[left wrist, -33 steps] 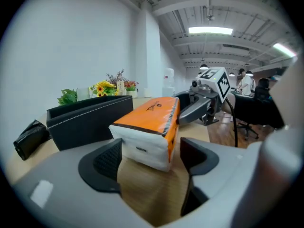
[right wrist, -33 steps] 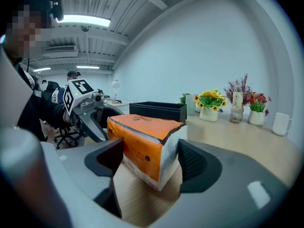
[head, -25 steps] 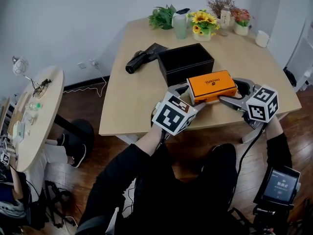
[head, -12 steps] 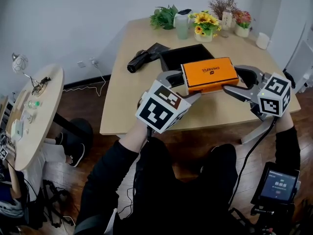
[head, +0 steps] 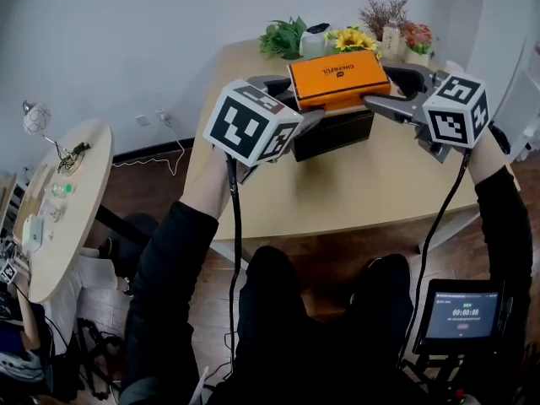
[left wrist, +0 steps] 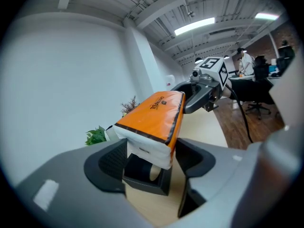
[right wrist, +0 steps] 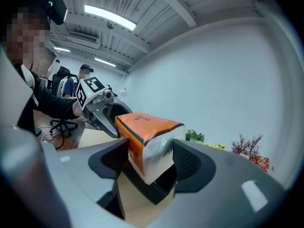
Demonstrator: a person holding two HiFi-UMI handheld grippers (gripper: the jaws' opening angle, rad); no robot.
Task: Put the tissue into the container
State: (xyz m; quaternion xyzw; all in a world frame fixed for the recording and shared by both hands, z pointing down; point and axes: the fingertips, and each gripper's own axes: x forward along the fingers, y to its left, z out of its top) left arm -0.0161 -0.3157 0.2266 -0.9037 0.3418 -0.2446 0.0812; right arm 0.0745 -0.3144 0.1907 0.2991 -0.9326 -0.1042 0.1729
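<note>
An orange tissue pack [head: 337,76] with white ends hangs in the air, held level at both ends. My left gripper [head: 291,99] is shut on its left end and my right gripper [head: 390,89] on its right end. In the left gripper view the pack [left wrist: 152,118] sits between the pads of the left gripper [left wrist: 152,158]. The right gripper view shows the pack [right wrist: 145,129] pressed between the pads of the right gripper [right wrist: 151,160]. The black open container [head: 333,132] stands on the table directly below the pack, partly hidden by it. It also shows under the pack as the container [left wrist: 145,177] and the container [right wrist: 154,186].
The wooden table [head: 337,192] carries potted flowers [head: 354,40] and a green plant [head: 283,32] along its far edge. A round side table [head: 59,201] with small items stands at the left. A screen [head: 460,315] sits low at the right, near the person's knees.
Both grippers have lifted the tissue pack off the table near its front edge and carried it up and away, over the black container.
</note>
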